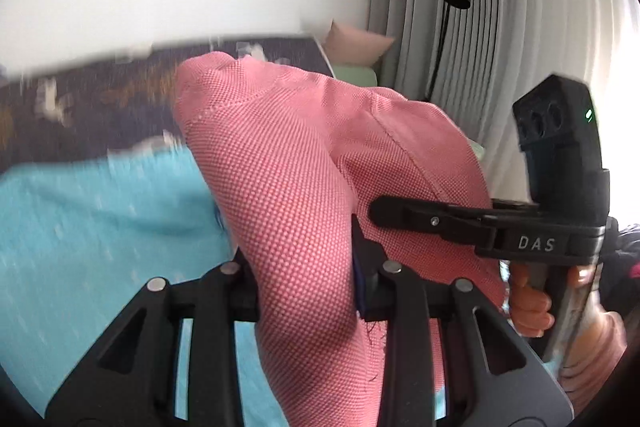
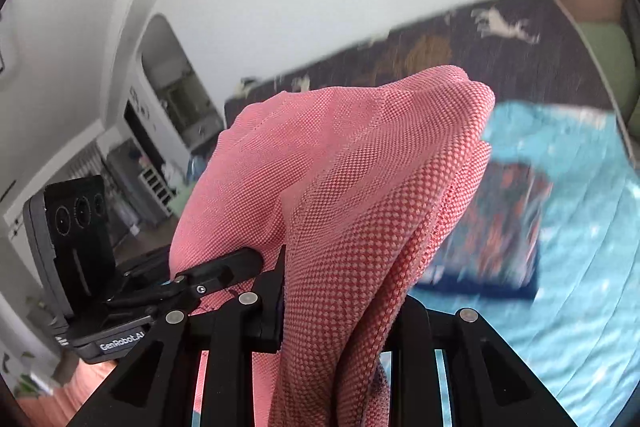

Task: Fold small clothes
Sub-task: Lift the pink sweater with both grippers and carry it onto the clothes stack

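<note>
Your left gripper (image 1: 304, 267) is clamped on a bunched fold of the pink garment (image 1: 280, 187), and your right gripper (image 2: 340, 299) is pinching another fold of the same piece, so both sets of jaws are closed on cloth. The fabric is a salmon-pink knit with a fine dotted weave (you can see a stitched seam and a few loose threads at the edge). It's held up between the two tools, draped over the fingers and well above the turquoise bedspread (image 1: 100, 219). From the left camera your hand (image 1: 532, 303) shows wrapped round the right tool's handle, which reads "DAS". From the right camera the left tool's body reads "GenRobot.AI". A folded dark patterned cloth (image 2: 492, 227) lies on the bedspread, blurry.
</note>
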The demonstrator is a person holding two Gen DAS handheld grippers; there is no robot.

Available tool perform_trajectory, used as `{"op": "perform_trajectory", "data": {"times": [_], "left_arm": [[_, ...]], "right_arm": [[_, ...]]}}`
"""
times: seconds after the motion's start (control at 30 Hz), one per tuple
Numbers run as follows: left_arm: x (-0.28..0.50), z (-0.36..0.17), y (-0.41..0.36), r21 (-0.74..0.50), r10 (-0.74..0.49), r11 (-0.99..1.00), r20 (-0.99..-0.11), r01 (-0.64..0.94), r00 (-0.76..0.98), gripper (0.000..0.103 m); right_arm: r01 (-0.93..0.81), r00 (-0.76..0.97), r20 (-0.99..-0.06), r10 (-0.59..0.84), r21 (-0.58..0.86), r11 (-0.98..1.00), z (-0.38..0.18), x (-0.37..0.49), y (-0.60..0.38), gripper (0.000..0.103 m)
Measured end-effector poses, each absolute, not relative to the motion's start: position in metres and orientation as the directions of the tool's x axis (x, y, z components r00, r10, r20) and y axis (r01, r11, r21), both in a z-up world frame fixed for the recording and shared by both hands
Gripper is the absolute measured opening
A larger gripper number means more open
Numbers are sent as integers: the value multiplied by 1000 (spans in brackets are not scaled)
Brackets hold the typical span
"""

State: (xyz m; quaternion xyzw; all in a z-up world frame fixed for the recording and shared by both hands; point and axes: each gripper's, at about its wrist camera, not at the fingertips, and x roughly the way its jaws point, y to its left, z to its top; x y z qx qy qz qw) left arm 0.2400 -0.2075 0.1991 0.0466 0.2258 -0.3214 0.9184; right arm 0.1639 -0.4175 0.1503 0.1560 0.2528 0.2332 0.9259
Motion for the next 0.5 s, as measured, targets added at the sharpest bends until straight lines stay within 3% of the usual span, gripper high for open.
{"op": "perform_trajectory", "data": {"times": [0.1,0.23,0.4,0.5], "left_arm": [[268,225,-234,60,-524,804,-397,591,754,35],[308,231,-255,68,-499,821,-394,566,772,35],[369,186,-272,46,-472,829,-476,557,742,38],[416,125,-279,-15,-448,845,-566,534,692,43]], "right_arm": [[-324,812,-368,453,360,875,187,190,-430,26],[-285,834,-351,427,389,876,204,234,-454,27],[-246,819,-393,418,418,874,169,296,-463,27],[-206,793,-448,413,441,873,110,338,-478,31]]}}
